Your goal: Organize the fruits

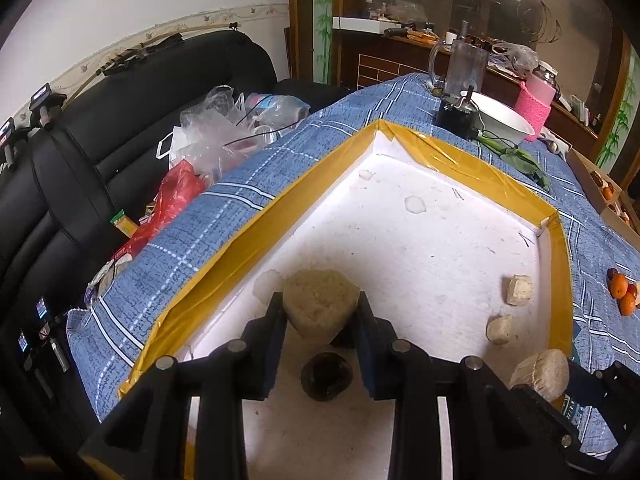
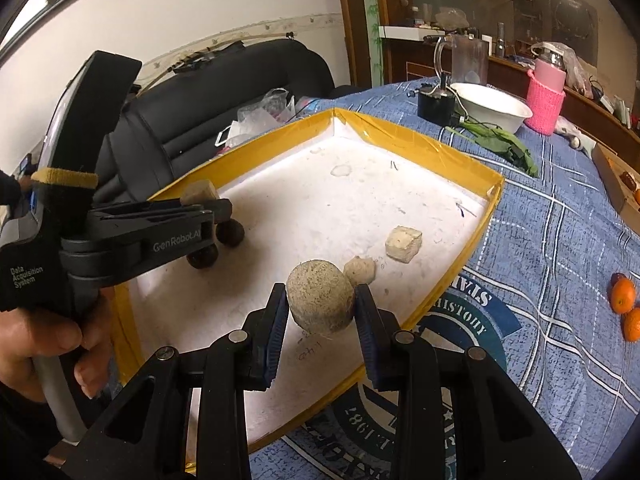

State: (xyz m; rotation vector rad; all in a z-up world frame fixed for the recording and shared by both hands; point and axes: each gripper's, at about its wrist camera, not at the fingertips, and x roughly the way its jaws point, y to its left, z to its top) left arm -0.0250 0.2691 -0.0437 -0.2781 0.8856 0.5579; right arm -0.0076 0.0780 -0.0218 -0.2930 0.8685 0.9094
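My left gripper (image 1: 320, 299) is shut on a rough beige lump (image 1: 320, 304) over the near left part of a white foam tray edged with yellow tape (image 1: 248, 240). Under it lie two dark round fruits (image 1: 327, 376). My right gripper (image 2: 320, 292) is shut on a rounder beige lump (image 2: 320, 298) just above the tray's (image 2: 416, 140) near right side. Two smaller beige pieces (image 2: 403, 244) (image 2: 360, 270) rest on the tray floor beyond it. The right wrist view shows the left gripper (image 2: 216, 208) at the left with its lump (image 2: 198, 192) and the dark fruits (image 2: 230, 232) below.
The tray sits on a blue checked cloth (image 2: 560, 220). Small oranges (image 2: 622, 294) lie on the cloth to the right. A white bowl (image 2: 492, 106), a pink-sleeved bottle (image 2: 546, 96), a clear jug (image 2: 468, 60) and green leaves (image 2: 504, 140) stand behind. A black sofa with plastic bags (image 1: 224, 124) is at left.
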